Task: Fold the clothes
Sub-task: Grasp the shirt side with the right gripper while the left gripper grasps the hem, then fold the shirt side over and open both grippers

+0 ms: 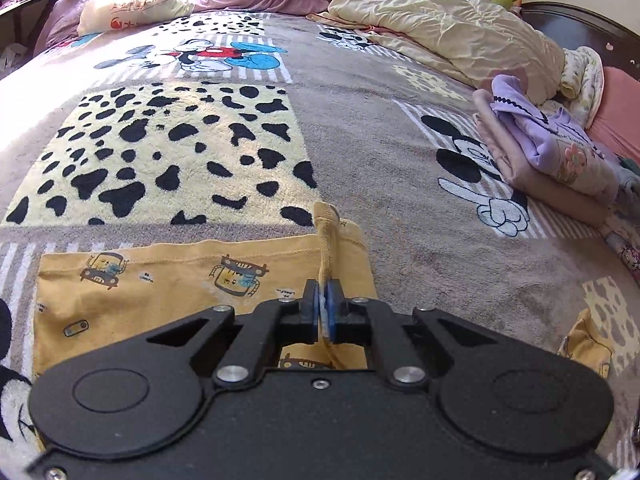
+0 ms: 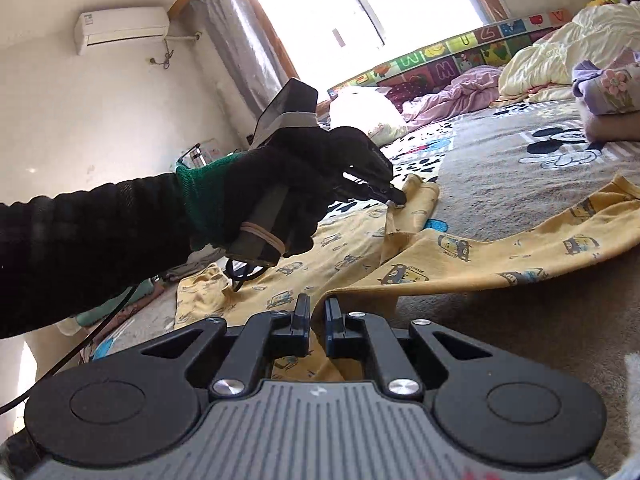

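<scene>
While spread across the cartoon-print blanket (image 1: 360, 152), yellow garment (image 1: 168, 280) pinched at a raised fold by left gripper (image 1: 325, 300), jaws clamped on cloth. Right gripper (image 2: 317, 320) narrowly parted astride a lifted edge, grip on it not discernible. Folded pile (image 1: 560, 160) well apart.

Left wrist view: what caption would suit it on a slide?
Left gripper pinching a fold of yellow car-print garment on a cartoon blanket.

Left gripper (image 1: 325, 300) pinching a ridge of yellow car-print garment (image 1: 160, 280), spread on cartoon blanket (image 1: 360, 140), folded lilac pile (image 1: 556, 152) beyond the garment
</scene>
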